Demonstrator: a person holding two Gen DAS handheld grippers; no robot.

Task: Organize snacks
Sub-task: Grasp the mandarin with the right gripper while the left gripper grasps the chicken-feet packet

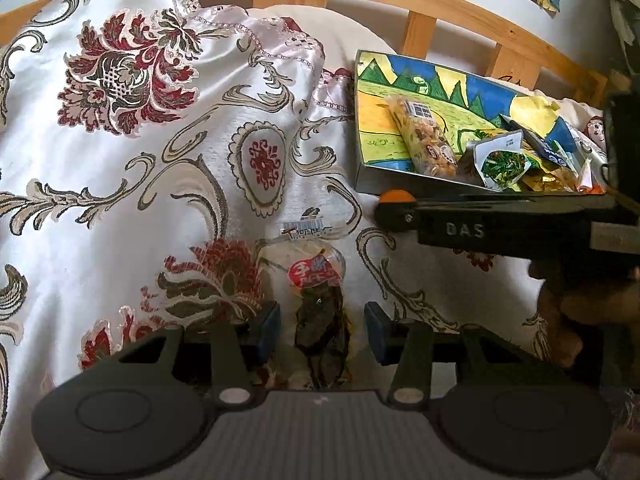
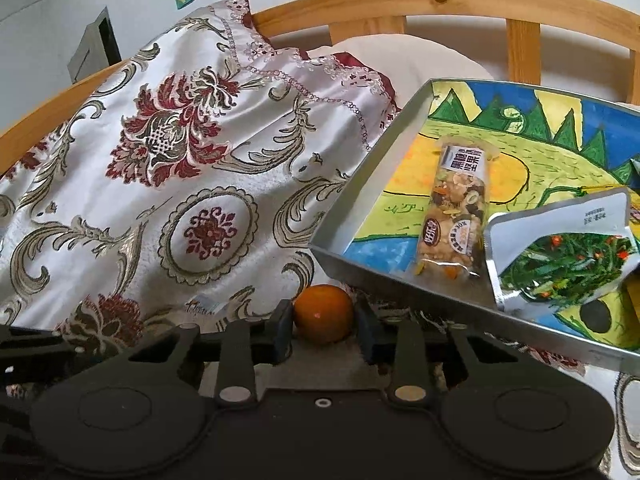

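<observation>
Orange fruit (image 2: 324, 314) sits gripped between the right gripper (image 2: 324, 330) jaws; left gripper (image 1: 322, 330) jaws stand open around a dark snack packet (image 1: 320, 320) on the bed.

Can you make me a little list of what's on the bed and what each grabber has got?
surface: patterned bedspread
tray: painted tray on the bedspread, holding snacks
in tray: nut bar; green vegetable pouch
left gripper: fingers either side of a clear snack packet on the bedspread, not pressing it
right gripper: fingers around an orange fruit just outside the tray; whether they are pressing it is unclear
</observation>
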